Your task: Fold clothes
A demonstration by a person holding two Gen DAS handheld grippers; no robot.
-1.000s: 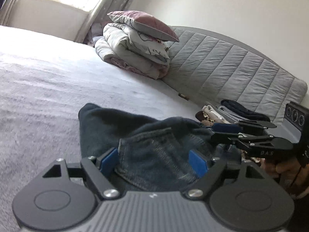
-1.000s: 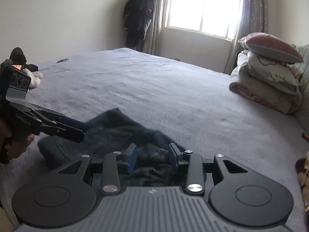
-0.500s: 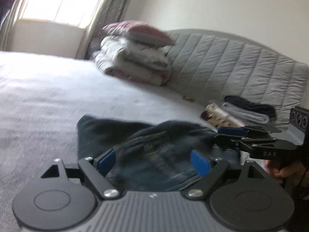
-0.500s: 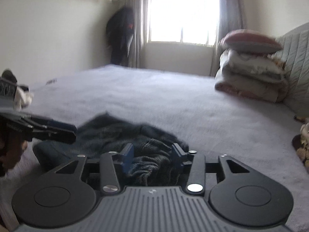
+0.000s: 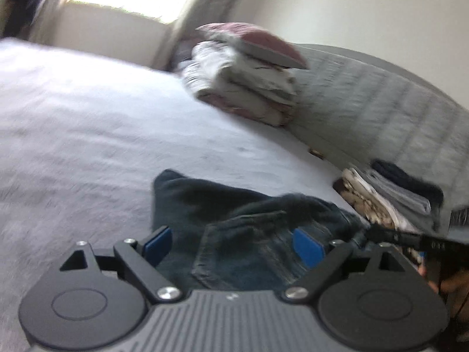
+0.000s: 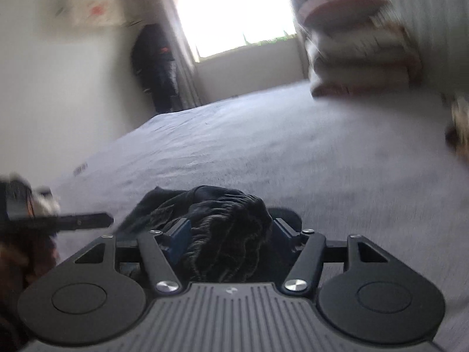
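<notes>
On the bed [image 5: 88, 123], both the left gripper [image 5: 231, 245] and right gripper [image 6: 231, 233] stand wide open around bunched jeans [image 5: 234, 228], gripping nothing; next, probably close on 1 edge each.

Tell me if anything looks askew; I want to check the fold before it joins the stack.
The dark blue denim jeans are bunched in a lumpy heap on the grey bedspread, not flat. Both the left gripper and right gripper are open around the bundle. The folded clothes stack by the headboard looks tidy.
</notes>
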